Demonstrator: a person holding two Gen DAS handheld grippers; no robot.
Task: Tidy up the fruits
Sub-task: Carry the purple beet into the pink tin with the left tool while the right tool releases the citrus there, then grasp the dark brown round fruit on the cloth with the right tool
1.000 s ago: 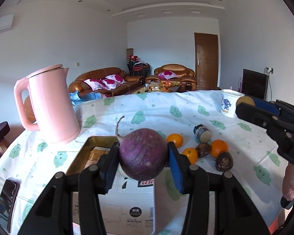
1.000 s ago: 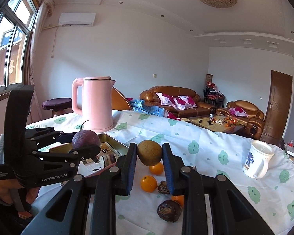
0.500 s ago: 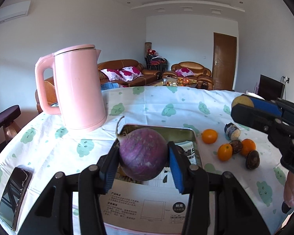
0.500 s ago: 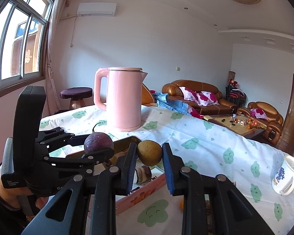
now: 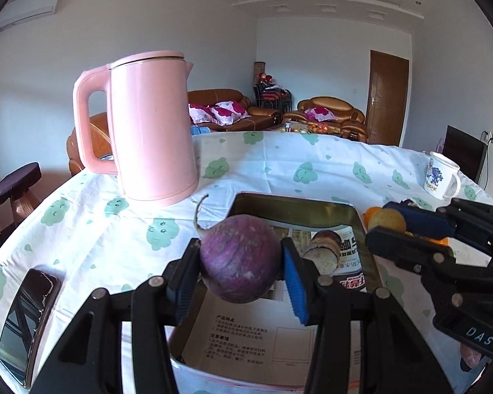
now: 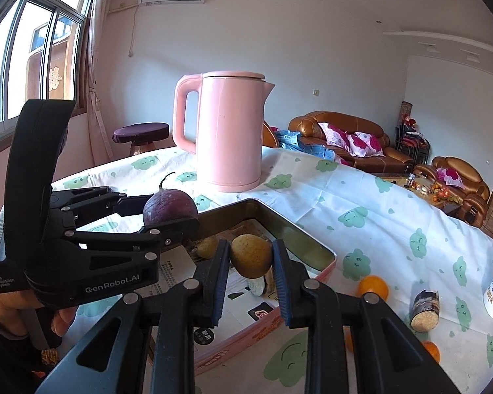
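- While both fruits hang over the tin tray, the left hand-held gripper clamps a purple passion fruit, which could roll onto the sliced piece just beyond it.
- Right hand-held gripper grasps a yellow fruit; releasing from this height may bounce it out.

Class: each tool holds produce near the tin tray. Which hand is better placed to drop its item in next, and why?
Left, probably. The left tool holds the purple root directly over the tray; the right tool with its yellow fruit sits near the tray's edge.

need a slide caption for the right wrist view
Right hand-held gripper carries a yellow-brown fruit over the paper-lined tin tray, beside the pink kettle.
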